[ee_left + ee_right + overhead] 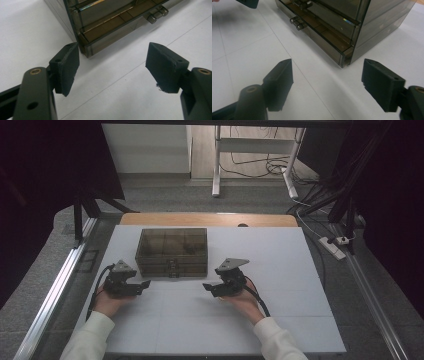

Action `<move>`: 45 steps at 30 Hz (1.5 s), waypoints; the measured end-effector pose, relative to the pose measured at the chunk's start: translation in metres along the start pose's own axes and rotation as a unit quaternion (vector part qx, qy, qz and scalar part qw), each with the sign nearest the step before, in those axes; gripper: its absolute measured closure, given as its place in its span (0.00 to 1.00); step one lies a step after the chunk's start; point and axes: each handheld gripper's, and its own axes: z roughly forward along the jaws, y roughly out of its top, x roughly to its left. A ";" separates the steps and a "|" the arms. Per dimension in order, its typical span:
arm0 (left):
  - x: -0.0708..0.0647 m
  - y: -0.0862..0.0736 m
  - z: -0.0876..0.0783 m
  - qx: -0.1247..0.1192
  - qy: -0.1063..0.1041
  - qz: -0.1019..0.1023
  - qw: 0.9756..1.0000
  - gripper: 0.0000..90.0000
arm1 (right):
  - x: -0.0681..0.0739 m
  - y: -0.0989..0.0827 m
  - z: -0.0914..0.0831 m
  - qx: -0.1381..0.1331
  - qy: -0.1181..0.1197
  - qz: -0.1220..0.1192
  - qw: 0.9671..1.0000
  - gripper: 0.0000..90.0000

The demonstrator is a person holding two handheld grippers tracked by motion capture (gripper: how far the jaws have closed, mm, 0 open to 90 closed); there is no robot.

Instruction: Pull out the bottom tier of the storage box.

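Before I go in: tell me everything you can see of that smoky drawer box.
The drawer box is a low, wide unit of smoke-tinted, see-through plastic with stacked drawers, each with a small clear handle at its front. The drawers look shut. It stands upright on the white tabletop, front toward the person. Nothing touches it.

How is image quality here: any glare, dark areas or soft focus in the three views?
High view: dim, surroundings nearly black, the drawer box murky. Left gripper view: bright mat, a rainbow glint on the box's drawer edge, near jaws slightly soft. Right gripper view: similar glint, jaws soft, mild shadow under the box.
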 end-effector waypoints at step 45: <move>0.007 -0.002 0.013 0.018 0.049 -0.002 0.999 0.87 | -0.008 -0.001 0.033 0.033 -0.044 -0.008 0.998 0.92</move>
